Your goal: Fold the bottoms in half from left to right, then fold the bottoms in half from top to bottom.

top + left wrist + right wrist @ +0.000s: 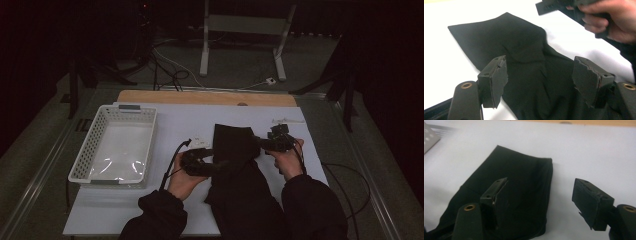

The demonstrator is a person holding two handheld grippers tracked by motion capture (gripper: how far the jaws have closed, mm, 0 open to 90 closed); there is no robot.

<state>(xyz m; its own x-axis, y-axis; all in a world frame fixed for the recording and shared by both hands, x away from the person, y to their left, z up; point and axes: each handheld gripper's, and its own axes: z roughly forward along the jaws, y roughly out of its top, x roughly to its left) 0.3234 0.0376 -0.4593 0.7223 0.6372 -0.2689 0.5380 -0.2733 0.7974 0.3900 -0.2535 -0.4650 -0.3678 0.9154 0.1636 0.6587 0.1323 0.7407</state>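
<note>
A black cloth [235, 150] lies rumpled on the white table top [170, 117], trailing toward the person's front edge. My left gripper [221, 164] reaches in from the left, open. In the left gripper view the cloth [524, 47] lies under and between the spread jaws of the left gripper [539, 65], pads not pressing it. My right gripper [260, 143] comes in from the right, open, at the cloth's right edge. In the right gripper view the right gripper [539, 187] straddles the folded edge of the cloth [524, 180]. The right gripper [549, 6] and its hand [609, 20] also show at the top right of the left gripper view.
A white perforated basket [151, 142] stands at the table's left, lined with clear plastic. A small white strip [287, 120] lies at the back right, a white scrap [200, 142] near the left gripper. Cables [170, 75] and a metal stand [242, 25] are on the floor behind.
</note>
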